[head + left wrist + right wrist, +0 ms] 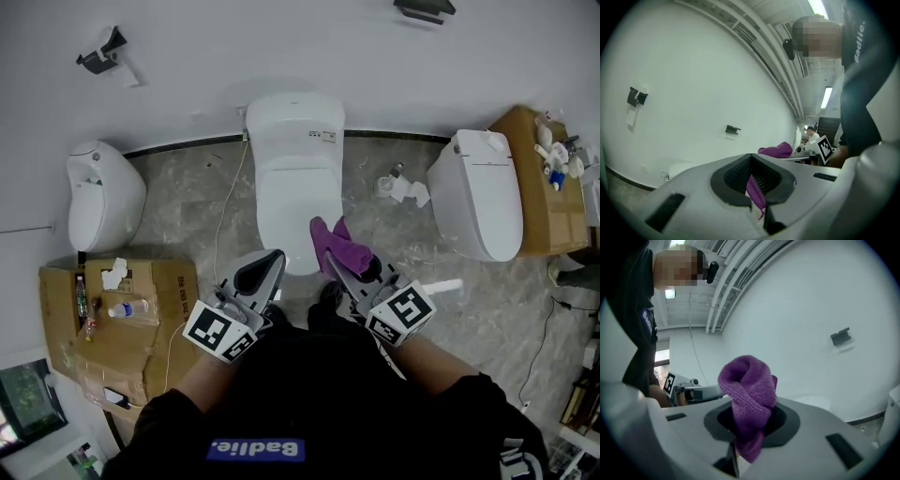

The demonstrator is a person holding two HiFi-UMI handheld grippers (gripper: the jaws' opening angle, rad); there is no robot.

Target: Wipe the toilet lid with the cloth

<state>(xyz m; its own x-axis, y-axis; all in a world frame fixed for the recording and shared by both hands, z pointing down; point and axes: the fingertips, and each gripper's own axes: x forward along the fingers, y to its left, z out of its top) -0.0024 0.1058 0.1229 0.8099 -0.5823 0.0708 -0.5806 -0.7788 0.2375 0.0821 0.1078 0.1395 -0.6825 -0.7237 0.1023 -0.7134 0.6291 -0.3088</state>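
The white toilet (298,187) stands against the wall with its lid down, straight ahead of me. My right gripper (330,255) is shut on a bunched purple cloth (336,246), which hangs just over the lid's front right edge. In the right gripper view the cloth (747,385) rises in a roll out of the closed right gripper (750,416). My left gripper (272,262) is shut beside it, at the lid's front left edge. In the left gripper view a thin purple sliver (754,190) shows in the seam of the left gripper (751,161); what it is I cannot tell.
A second toilet (478,197) stands to the right and a rounded white fixture (103,192) to the left. Cardboard boxes with bottles sit at the left (122,319) and at the right (530,187). Tissue rolls (403,187) lie on the floor. A cable (225,225) runs down beside the toilet.
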